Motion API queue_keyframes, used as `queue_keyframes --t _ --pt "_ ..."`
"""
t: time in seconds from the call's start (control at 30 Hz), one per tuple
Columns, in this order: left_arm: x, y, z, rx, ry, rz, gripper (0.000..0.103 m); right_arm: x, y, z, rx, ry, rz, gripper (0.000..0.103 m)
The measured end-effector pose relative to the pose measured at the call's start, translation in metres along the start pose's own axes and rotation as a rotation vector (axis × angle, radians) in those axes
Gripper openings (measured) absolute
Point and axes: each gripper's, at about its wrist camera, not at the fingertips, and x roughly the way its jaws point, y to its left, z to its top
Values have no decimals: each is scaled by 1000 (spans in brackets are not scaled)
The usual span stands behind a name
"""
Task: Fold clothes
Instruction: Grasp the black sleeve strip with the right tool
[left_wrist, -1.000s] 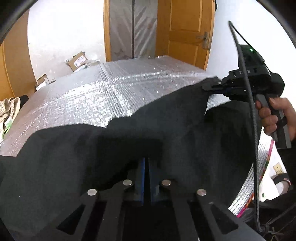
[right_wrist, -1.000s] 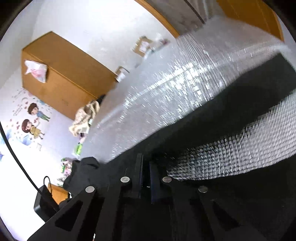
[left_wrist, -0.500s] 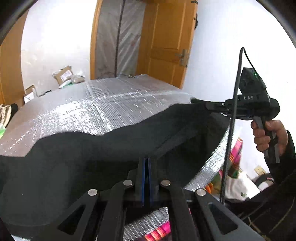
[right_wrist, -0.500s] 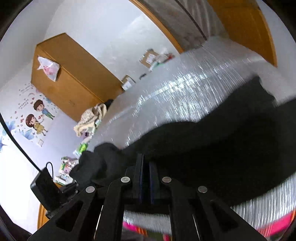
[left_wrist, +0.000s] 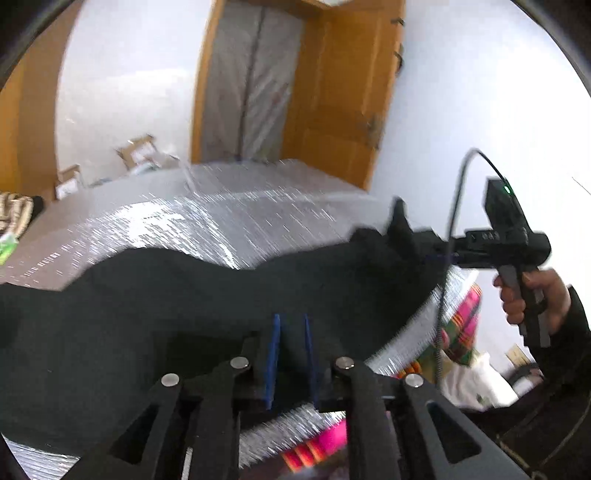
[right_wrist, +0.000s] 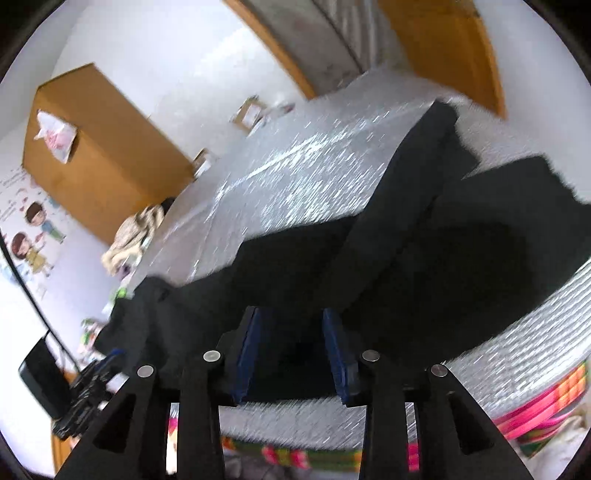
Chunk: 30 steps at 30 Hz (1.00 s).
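A black garment (left_wrist: 184, 314) lies spread along the near edge of the bed's silver quilted cover (left_wrist: 221, 221). My left gripper (left_wrist: 290, 332) hovers over its near hem, blue pads slightly apart, nothing pinched between them. In the right wrist view the same garment (right_wrist: 443, 258) shows a folded band running toward the far corner. My right gripper (right_wrist: 291, 332) is open above the cloth's near edge. From the left wrist view, the right gripper (left_wrist: 428, 254) sits at the garment's right corner, held by a hand (left_wrist: 532, 295). The left gripper (right_wrist: 107, 360) shows at the cloth's other end.
An orange wooden door (left_wrist: 343, 92) and a grey curtain stand behind the bed. Cardboard boxes (left_wrist: 136, 155) lie on the floor beyond it. A wooden wardrobe (right_wrist: 96, 147) and a pile of pale clothes (right_wrist: 136, 232) are at the left. A striped pink sheet (right_wrist: 546, 402) hangs under the cover.
Both grippers were shut on the black garment and carried it back toward the near bed edge. Now both have opened and the cloth lies on the cover.
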Motion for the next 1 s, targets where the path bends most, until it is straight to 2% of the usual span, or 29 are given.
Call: queue_keyframes --t 0.13,0.4,0.53,0.57,0.63,0.77,0.83,1.0 --pt "3 13 13 -49 -42 31 20 -1 -19 22 55 -69 -84 37" --pt "30 2 30 -24 -35 -18 20 21 -54 56 129 -47 -99 37" --pt "36 -3 36 -23 -45 -38 21 34 -66 62 173 -32 -97 38" --pt "37 -3 37 -26 -48 -44 21 35 -67 62 172 -30 -94 36" --pt "41 -4 39 -27 -43 -50 21 35 -65 62 155 -29 -86 26" --pt "45 -3 39 -27 -34 -54 21 34 -60 61 120 -27 -70 26" --pt "46 -1 39 -36 -33 -58 21 33 -58 61 103 -27 -62 31" --pt "45 1 38 -42 -32 -54 21 32 -53 60 60 -25 -42 32"
